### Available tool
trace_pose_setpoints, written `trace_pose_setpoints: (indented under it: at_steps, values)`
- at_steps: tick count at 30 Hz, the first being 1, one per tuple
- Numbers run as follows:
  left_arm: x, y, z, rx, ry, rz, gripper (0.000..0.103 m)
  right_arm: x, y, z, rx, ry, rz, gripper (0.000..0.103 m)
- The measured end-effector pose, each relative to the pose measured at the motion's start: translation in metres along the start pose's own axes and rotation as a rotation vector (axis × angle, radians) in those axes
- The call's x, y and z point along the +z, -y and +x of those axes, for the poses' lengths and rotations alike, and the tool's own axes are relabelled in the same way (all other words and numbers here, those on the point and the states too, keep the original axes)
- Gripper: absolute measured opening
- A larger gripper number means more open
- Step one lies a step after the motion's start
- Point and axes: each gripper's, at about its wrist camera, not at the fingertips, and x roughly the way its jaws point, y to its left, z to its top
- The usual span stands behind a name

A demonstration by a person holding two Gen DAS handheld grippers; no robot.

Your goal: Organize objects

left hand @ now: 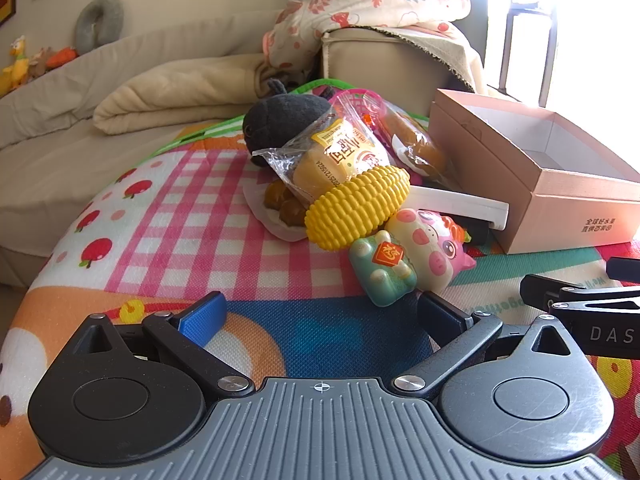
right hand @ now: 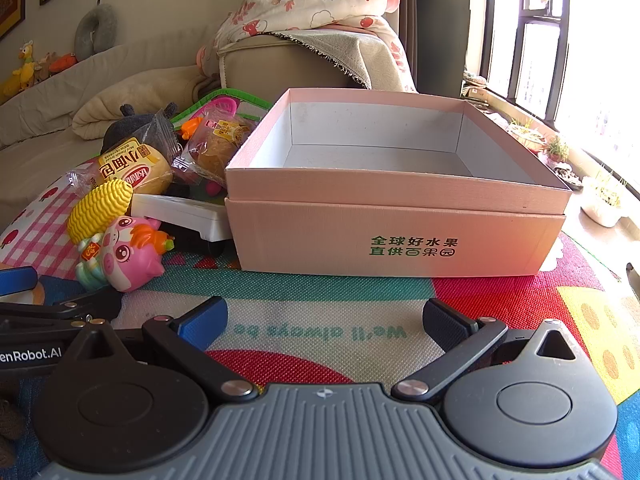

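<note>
A heap of toys and snacks lies on a colourful mat (left hand: 192, 216): a yellow corn toy (left hand: 356, 208), a pink pig figure (left hand: 432, 248), a wrapped bread bun (left hand: 340, 156), a second wrapped pastry (left hand: 416, 144) and a dark plush (left hand: 280, 120). My left gripper (left hand: 320, 316) stands open just in front of the pig, nothing between its fingers. An empty pink cardboard box (right hand: 400, 224) sits to the right of the heap. My right gripper (right hand: 326, 320) is open in front of the box, holding nothing. The corn toy (right hand: 100, 208) and pig figure (right hand: 128, 256) show at its left.
A white tray-like piece (right hand: 180, 212) lies between the heap and the box. Behind the mat stand a beige sofa (left hand: 120, 80) with a folded blanket and an armrest draped with a flowered cloth (right hand: 312, 4). Windows and potted plants (right hand: 600, 196) are at the right.
</note>
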Motion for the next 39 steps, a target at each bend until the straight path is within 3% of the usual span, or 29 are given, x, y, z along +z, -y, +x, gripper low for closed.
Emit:
trace_pose_setpoints:
  at_steps: [16, 23, 32, 39]
  values:
    - [0.0, 0.002, 0.001, 0.001, -0.001, 0.003, 0.103, 0.001, 0.0, -0.002, 0.001, -0.002, 0.001, 0.103]
    - [0.001, 0.001, 0.0, -0.012, -0.006, 0.001, 0.103, 0.009, -0.002, 0.002, 0.017, -0.067, -0.011, 0.103]
    - [0.002, -0.012, -0.01, -0.072, -0.024, -0.01, 0.103, 0.012, -0.001, 0.002, 0.031, -0.104, -0.024, 0.103]
    - [0.011, -0.023, -0.025, -0.105, 0.034, -0.013, 0.103, 0.012, -0.001, 0.001, 0.032, -0.103, -0.026, 0.103]
